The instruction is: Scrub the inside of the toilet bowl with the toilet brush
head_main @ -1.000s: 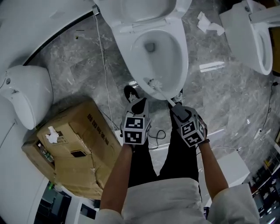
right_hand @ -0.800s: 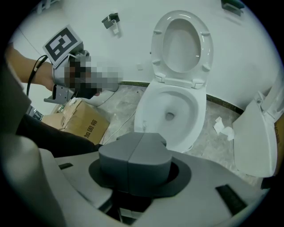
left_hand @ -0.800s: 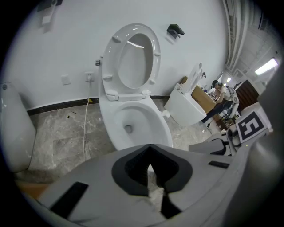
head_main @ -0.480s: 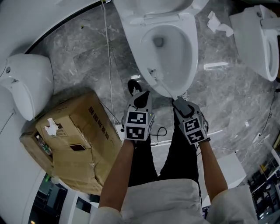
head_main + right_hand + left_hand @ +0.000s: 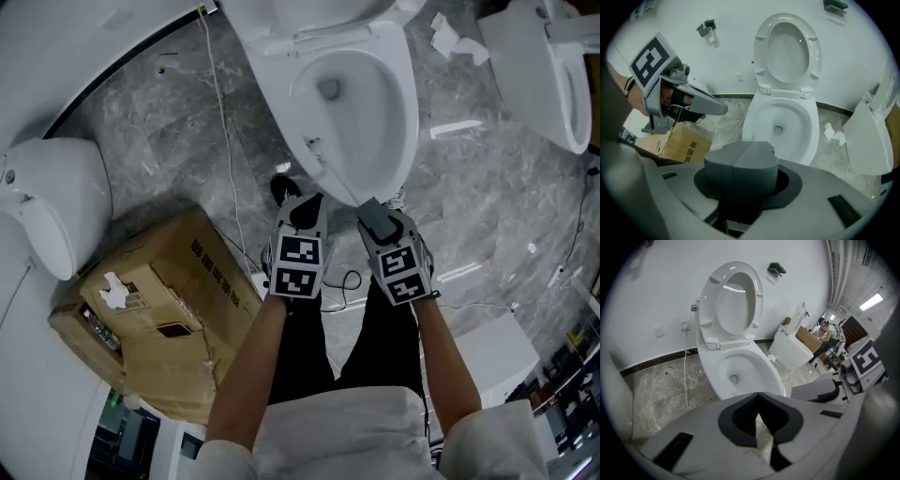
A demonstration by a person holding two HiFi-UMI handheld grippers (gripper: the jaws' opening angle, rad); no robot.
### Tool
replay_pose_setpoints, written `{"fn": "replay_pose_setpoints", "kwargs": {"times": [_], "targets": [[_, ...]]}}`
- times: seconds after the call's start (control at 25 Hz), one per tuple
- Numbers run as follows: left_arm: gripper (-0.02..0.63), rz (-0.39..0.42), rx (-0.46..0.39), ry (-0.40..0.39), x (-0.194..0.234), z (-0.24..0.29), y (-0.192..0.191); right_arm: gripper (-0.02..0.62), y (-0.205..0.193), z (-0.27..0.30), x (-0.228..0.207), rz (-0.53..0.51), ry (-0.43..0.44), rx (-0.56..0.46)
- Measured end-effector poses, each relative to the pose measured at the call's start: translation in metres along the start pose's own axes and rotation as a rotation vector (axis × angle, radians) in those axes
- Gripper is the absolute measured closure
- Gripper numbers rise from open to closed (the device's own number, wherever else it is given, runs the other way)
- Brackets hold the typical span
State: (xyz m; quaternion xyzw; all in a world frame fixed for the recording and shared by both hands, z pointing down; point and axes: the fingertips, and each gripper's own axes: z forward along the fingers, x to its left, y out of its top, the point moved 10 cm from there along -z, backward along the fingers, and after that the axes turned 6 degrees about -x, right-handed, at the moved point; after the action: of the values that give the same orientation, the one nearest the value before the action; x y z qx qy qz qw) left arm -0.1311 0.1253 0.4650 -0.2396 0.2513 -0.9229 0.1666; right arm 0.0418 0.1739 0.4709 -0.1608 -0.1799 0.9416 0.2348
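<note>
Gripping the toilet brush (image 5: 335, 172) by the near end of its handle, the right gripper (image 5: 371, 209) sits just below the front edge of the toilet bowl (image 5: 403, 131), a little right of centre in the head view. Its jaws are closed on the handle. In the right gripper view they show as one grey block with a seam down the middle, which hides the handle. The brush runs up and left from the jaws over the near rim. Its head lies against the bowl's inner wall at the lower left, apart from the drain opening (image 5: 328, 89) in the middle. The seat and lid (image 5: 790, 51) stand raised against the wall.

The left gripper (image 5: 304, 208) hangs just left of the right one, outside the bowl and above the grey marble floor (image 5: 169, 150). Its jaws meet at the tips with only a pale sliver between the pads, and they grip nothing.

At the lower left a cardboard box (image 5: 159, 309) sits on the floor with a crumpled white wad (image 5: 112, 289) on its top; I cannot tell what is inside it. A second toilet (image 5: 548, 75) stands at the upper right, with crumpled paper (image 5: 448, 39) on the floor between the two.
</note>
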Motion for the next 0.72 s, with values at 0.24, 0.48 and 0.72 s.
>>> {"fn": "replay_pose_setpoints", "kwargs": {"times": [0.24, 0.48, 0.72], "targets": [[0.581, 0.028, 0.022, -0.015, 0.013, -0.005, -0.002, 0.403, 0.007, 0.012, 0.006, 0.08, -0.015, -0.039], [0.581, 0.04, 0.023, -0.028, 0.023, -0.005, 0.002, 0.402, 0.018, 0.025, 0.005, 0.208, -0.018, -0.078], [0.581, 0.081, 0.005, -0.07, 0.022, -0.004, 0.008, 0.4, 0.033, 0.037, 0.01, 0.269, -0.051, -0.123]]}}
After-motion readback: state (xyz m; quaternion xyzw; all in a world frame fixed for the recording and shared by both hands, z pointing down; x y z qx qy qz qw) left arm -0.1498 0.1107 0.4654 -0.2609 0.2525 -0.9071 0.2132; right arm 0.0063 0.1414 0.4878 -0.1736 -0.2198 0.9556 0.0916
